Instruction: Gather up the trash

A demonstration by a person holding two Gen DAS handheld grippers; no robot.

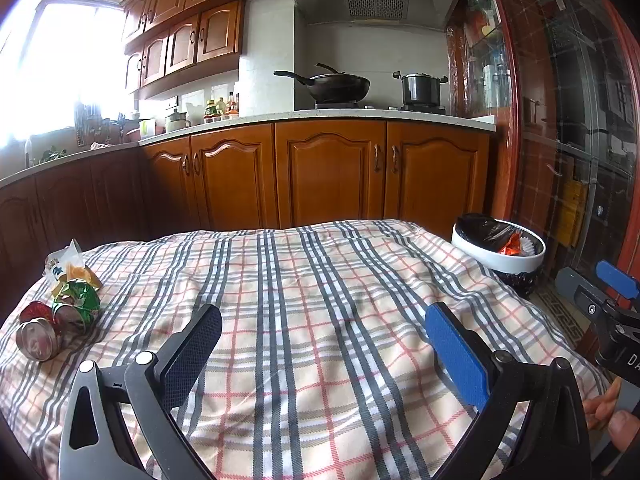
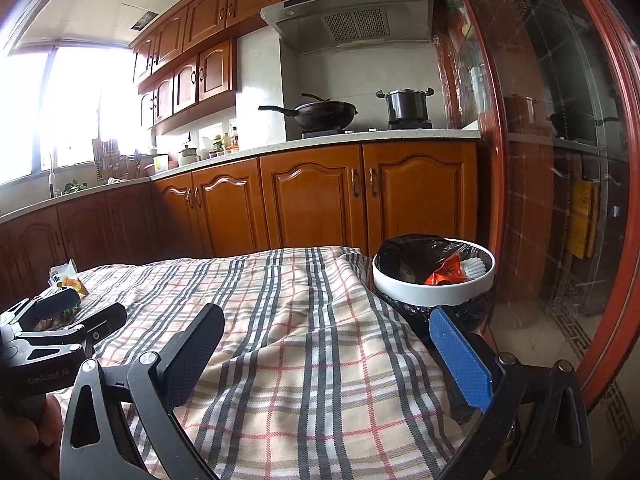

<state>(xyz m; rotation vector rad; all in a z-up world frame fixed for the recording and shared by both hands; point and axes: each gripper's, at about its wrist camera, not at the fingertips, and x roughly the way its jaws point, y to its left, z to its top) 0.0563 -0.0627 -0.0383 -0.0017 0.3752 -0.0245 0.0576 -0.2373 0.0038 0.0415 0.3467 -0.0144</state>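
Observation:
A heap of trash lies at the table's far left: a crushed silver can (image 1: 38, 338), a crushed green can (image 1: 76, 306) and a white and orange wrapper (image 1: 66, 266). The wrapper also shows in the right wrist view (image 2: 66, 278). A white bin with a black liner (image 1: 498, 246) stands off the table's right end and holds orange and white trash; it also shows in the right wrist view (image 2: 434, 270). My left gripper (image 1: 324, 334) is open and empty over the plaid cloth, right of the heap. My right gripper (image 2: 328, 340) is open and empty near the bin.
The table wears a plaid cloth (image 1: 304, 300). Wooden kitchen cabinets (image 1: 328, 172) run behind it, with a wok (image 1: 336, 86) and a pot (image 1: 420, 88) on the stove. A red-framed glass door (image 2: 560, 160) stands at the right.

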